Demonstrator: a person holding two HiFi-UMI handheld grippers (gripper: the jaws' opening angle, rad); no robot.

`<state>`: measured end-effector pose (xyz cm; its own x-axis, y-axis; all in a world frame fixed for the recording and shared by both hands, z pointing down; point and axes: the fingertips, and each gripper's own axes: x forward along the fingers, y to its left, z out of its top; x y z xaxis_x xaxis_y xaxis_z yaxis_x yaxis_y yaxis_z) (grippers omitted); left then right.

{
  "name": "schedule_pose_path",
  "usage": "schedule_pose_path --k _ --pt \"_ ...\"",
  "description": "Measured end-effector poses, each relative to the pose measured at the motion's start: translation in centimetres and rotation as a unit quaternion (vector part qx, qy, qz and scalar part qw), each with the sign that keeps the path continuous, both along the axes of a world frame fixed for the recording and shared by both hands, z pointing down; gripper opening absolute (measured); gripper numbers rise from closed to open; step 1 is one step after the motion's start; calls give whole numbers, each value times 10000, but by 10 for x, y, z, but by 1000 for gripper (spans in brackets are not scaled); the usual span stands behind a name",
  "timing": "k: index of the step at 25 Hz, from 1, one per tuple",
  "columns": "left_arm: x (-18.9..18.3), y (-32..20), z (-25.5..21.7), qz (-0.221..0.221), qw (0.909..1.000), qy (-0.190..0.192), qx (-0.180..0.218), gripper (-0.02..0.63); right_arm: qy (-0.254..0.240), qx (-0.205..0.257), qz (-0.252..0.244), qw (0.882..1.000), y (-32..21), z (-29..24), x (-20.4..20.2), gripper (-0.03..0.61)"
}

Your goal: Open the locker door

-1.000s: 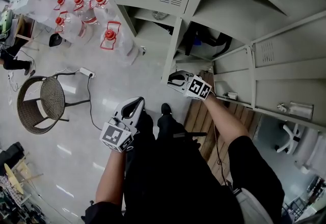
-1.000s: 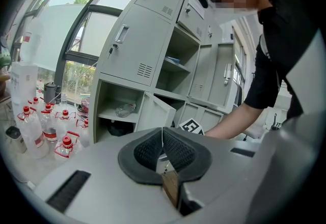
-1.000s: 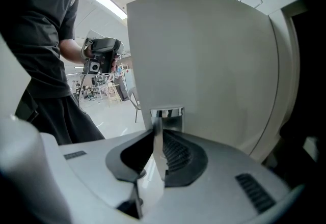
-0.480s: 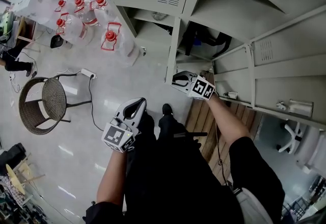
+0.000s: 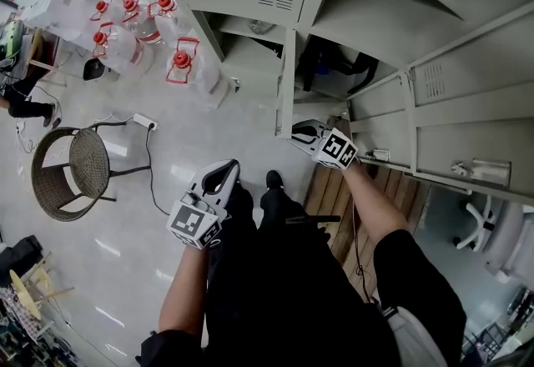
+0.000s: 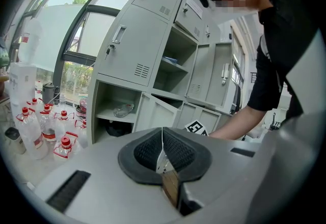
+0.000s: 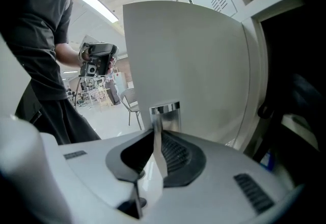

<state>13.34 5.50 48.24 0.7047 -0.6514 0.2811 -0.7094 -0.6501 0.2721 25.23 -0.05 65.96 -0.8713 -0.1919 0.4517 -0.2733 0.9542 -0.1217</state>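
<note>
The grey lower locker door (image 5: 285,82) stands swung out, seen nearly edge-on in the head view. My right gripper (image 5: 297,133) is at its lower free edge. In the right gripper view the door panel (image 7: 193,60) fills the middle, and my right gripper (image 7: 158,142) is shut on the chrome handle (image 7: 164,111). My left gripper (image 5: 222,172) hangs over the floor by my left leg, away from the lockers. In the left gripper view, the left gripper (image 6: 162,150) is shut with nothing in it. The open compartment (image 5: 334,69) holds dark things.
Water jugs with red caps (image 5: 179,57) stand on the floor left of the lockers. A wicker chair (image 5: 67,169) and a power strip (image 5: 142,118) lie further left. Another open door (image 5: 380,107) juts out at the right, above a wooden pallet (image 5: 329,190).
My right gripper has drawn a little to the right and toward me with the handle, and the door has swung further out. The left gripper has stayed put.
</note>
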Motion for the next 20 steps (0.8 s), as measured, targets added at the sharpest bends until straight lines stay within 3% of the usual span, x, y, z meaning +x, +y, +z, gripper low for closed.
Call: schedule_pose_path --k 11,20 --pt "-1 -7 -18 -101 9995 253 161 17 8 -121 1101 9938 3 -25 45 38" --pt "10 -18 -51 -42 9980 492 404 17 -758 245 1581 9842 2 -128 63 31"
